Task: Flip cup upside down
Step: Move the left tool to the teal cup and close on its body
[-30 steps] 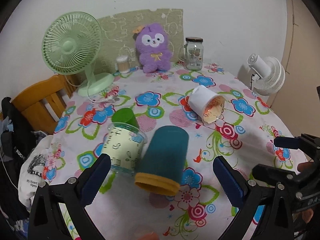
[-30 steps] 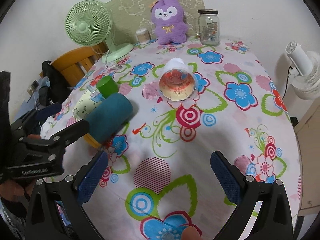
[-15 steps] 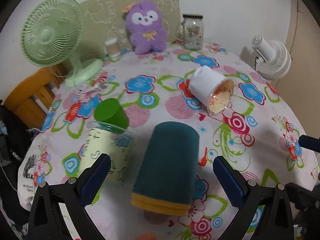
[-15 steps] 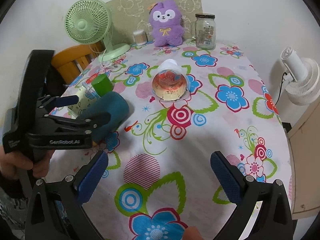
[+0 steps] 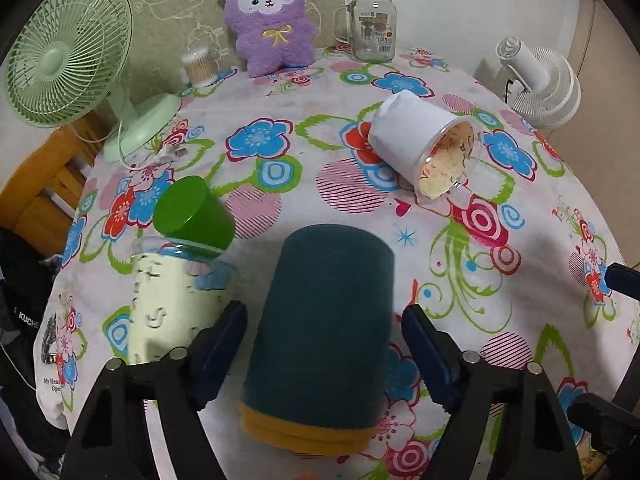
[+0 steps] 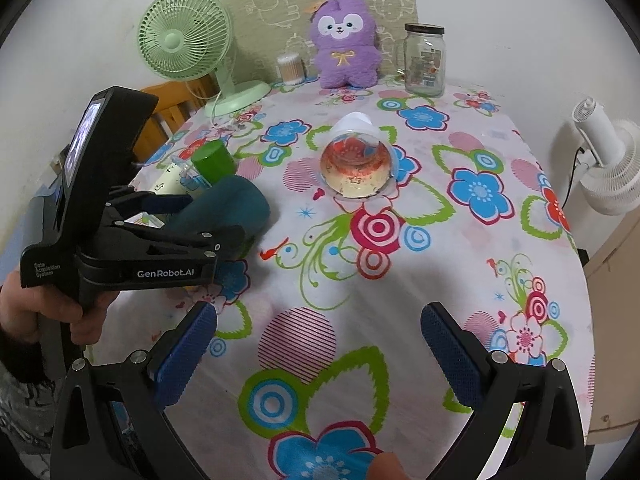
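Left wrist | left gripper (image 5: 320, 344) fingers straddle teal cup (image 5: 320, 332) (gaps both sides) | right gripper (image 6: 320, 344) spread wide, empty

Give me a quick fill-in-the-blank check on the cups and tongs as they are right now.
1. The teal cup lies on its ____ between the fingers of the left tongs.
2. The band at the teal cup's rim is ____ in colour.
3. The right tongs are open and hold ____.
4. The white cup lies tipped over, its mouth facing the ____ tongs.

Missing words: side; yellow; nothing; right
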Demonstrator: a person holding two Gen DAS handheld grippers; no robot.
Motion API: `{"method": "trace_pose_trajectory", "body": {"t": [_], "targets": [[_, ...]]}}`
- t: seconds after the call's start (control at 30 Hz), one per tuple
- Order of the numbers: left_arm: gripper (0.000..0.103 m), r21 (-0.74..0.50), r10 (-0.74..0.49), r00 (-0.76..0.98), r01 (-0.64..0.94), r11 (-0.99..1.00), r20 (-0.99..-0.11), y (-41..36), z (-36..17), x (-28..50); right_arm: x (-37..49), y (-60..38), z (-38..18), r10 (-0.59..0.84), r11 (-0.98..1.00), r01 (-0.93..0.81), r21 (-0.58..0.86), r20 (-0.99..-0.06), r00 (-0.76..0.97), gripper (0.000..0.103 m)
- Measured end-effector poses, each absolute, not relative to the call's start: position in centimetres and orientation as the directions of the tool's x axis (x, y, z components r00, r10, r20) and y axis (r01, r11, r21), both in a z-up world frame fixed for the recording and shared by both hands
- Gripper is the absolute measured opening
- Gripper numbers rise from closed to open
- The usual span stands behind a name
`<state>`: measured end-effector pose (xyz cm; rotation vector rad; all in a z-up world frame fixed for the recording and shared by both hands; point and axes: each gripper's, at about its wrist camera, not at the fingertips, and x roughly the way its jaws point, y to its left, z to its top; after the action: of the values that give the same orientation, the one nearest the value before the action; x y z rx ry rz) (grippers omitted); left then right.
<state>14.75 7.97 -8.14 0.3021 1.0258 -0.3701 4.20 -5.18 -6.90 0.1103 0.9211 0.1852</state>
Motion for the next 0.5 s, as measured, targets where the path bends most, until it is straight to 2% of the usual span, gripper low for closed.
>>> {"method": "trace_pose_trajectory", "body": {"t": [0.07,0.5], "targets": [[0.07,0.053,-0.172,0.458,0.439,0.897,-0.872,8.3,-8.1,14.8,4.4,-5.0,-6.9,0.199,0.98,-0.101,0.174,-0.778,0.596,0.103],[0.069,0.021,-0.186,0.503,0.378,0.926,-0.844,10.4,-7.0,13.8,6.3,-4.6,-6.5,0.097,0.992,0.003,0.129,-0.76,0.643,0.103]]}}
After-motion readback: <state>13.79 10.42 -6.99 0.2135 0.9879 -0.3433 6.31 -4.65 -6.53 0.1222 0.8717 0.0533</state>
